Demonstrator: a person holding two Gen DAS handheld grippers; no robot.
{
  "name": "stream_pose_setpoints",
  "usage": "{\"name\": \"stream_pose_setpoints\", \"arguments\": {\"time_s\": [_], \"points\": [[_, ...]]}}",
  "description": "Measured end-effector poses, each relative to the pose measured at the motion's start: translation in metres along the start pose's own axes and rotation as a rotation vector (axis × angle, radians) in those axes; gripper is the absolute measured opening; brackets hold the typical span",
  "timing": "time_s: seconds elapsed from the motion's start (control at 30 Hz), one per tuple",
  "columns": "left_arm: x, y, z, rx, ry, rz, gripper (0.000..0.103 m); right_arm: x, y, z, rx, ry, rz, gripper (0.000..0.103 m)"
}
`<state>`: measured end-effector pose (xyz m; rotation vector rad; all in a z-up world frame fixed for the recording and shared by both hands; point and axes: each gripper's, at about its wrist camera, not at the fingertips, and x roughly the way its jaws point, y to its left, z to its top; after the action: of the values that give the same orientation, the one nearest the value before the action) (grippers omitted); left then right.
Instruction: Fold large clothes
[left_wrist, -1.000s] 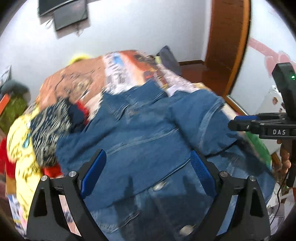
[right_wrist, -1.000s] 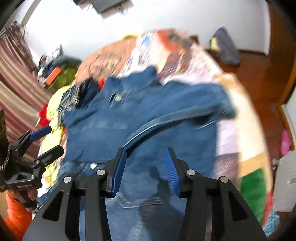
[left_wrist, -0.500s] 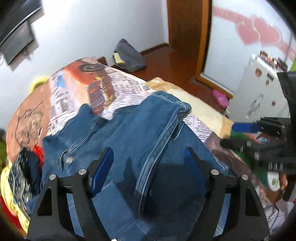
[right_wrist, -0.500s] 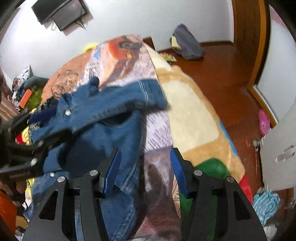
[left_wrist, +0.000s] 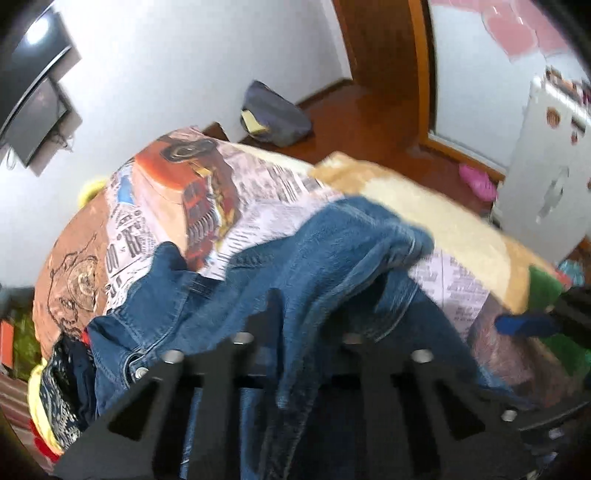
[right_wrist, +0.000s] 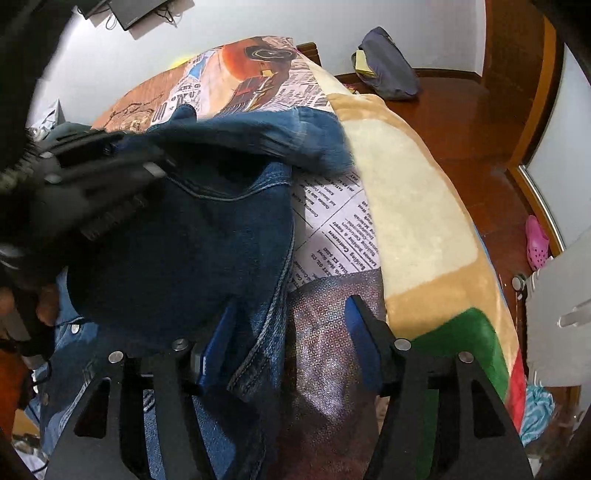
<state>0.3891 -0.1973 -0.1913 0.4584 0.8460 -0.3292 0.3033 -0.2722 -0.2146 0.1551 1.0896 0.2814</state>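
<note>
Left gripper (left_wrist: 295, 332) mostly buried under denim: blue pads not visible, only the black finger frames and screws showing, drawn close together with a fold of the denim jacket (left_wrist: 317, 266) pinched between and draped over them. Left-view frame blurred with motion, so the exact pinch point hard to make out. Jacket sleeve lifted and stretched across toward the cream part of the blanket (left_wrist: 443, 221), cuff end smeared. Jacket collar and a metal button visible at lower left; the hem cut off by the frame's bottom edge.

Right gripper (right_wrist: 288, 332) gaping open, holding nothing, blue pads wide apart. Jacket edge lying just inside its left finger, bare newsprint-patterned blanket between the rest. Jacket bulk spread to the left on the bed, partly hidden behind the blurred black body of the other gripper. Pink clog (right_wrist: 537, 242) on the wooden floor, dark bag (right_wrist: 391, 70) by the wall.
</note>
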Motion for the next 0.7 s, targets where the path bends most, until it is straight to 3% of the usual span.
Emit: {"name": "stream_pose_setpoints", "arguments": {"time_s": [0.17, 0.33, 0.53, 0.7], "points": [[-0.054, 0.06, -0.003, -0.164, -0.105, -0.005, 0.009, -0.002, 0.003, -0.002, -0.026, 0.004, -0.022, 0.057], [-0.099, 0.122, -0.044, -0.299, -0.139, 0.029, 0.007, -0.002, 0.005, -0.001, -0.02, 0.008, -0.013, 0.058], [-0.086, 0.16, -0.144, -0.445, 0.032, 0.021, 0.01, 0.0, 0.012, -0.005, -0.031, 0.004, -0.006, 0.063], [-0.061, 0.158, -0.22, -0.553, 0.171, -0.032, 0.028, 0.002, 0.02, -0.009, -0.075, 0.009, -0.048, 0.064]]}}
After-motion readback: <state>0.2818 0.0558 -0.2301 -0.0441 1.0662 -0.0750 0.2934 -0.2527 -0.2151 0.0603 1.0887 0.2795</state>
